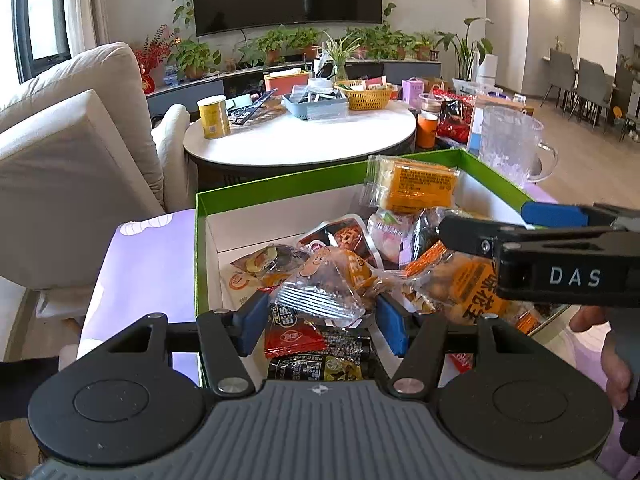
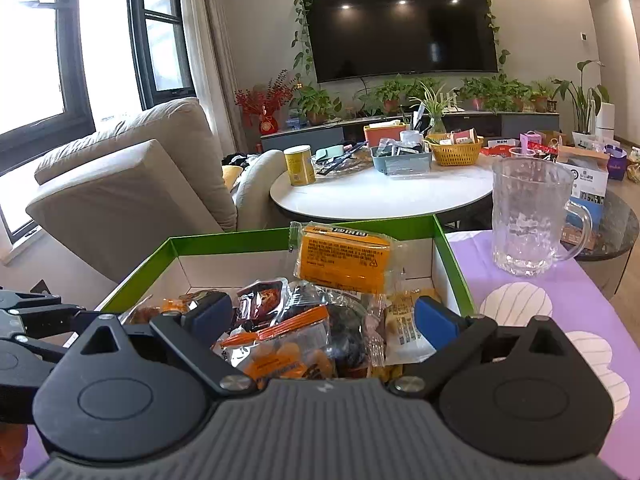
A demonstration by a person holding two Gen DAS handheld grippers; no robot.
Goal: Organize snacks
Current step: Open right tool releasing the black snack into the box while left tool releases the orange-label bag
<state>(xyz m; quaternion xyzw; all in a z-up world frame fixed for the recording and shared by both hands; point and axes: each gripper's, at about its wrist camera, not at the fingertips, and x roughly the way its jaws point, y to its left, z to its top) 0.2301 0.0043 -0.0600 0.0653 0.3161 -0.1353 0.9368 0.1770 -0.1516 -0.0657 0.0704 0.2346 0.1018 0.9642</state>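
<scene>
While both grippers hang over the green box (image 1: 280,188), I read the scene as follows. My left gripper (image 1: 322,320) sits at 6 o'clock in its own view, its blue pads (image 1: 252,322) spread on either side of a clear snack packet (image 1: 324,284) with a crimped silver edge; whether they actually press it I cannot tell. Beneath it lies a red-and-black packet (image 1: 304,340). My right gripper (image 2: 324,320) is also spread wide, its pads (image 2: 436,322) flanking an orange-banded bag (image 2: 288,340) without pinching it — from the left view this gripper (image 1: 520,224) enters at 3 o'clock, above the heap. An orange flat packet (image 2: 344,260) stands tilted against the far wall of the box, at 12 o'clock from the pile. The box rests on a purple cloth (image 2: 560,300); a clear glass mug (image 2: 528,216) stands on that cloth at 2 o'clock, apart from the box. Beyond, a round white table (image 2: 380,196) carries a yellow canister (image 2: 299,166) and a yellow basket (image 2: 456,152).
</scene>
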